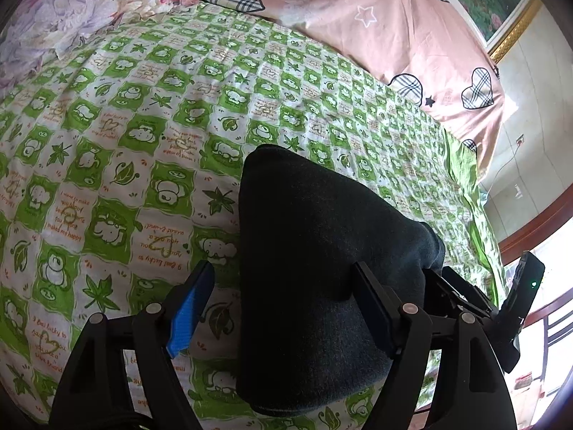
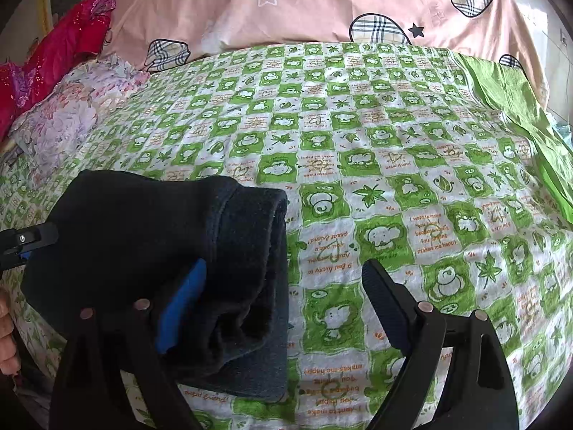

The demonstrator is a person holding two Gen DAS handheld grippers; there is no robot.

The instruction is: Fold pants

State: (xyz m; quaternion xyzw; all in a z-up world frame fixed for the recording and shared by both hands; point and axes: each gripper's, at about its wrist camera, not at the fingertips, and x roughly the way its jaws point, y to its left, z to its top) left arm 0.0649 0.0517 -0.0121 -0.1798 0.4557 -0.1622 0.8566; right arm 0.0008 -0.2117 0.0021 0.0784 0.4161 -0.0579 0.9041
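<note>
Pants (image 1: 304, 286) folded into a thick dark bundle, lying on the green checked bedsheet (image 1: 143, 125). Left gripper (image 1: 283, 308) jaws spread; bundle sits between them against the right finger, blue-padded left finger clear of it. Right gripper (image 2: 283, 308) jaws spread, gripping nothing, bundle overlapping its left finger. Pink quilt (image 2: 304, 0) behind.

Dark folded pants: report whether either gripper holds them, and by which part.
Nothing is held. The dark folded pants lie on the green sheet; the left gripper straddles them with jaws open, and the right gripper is open beside their edge.
</note>
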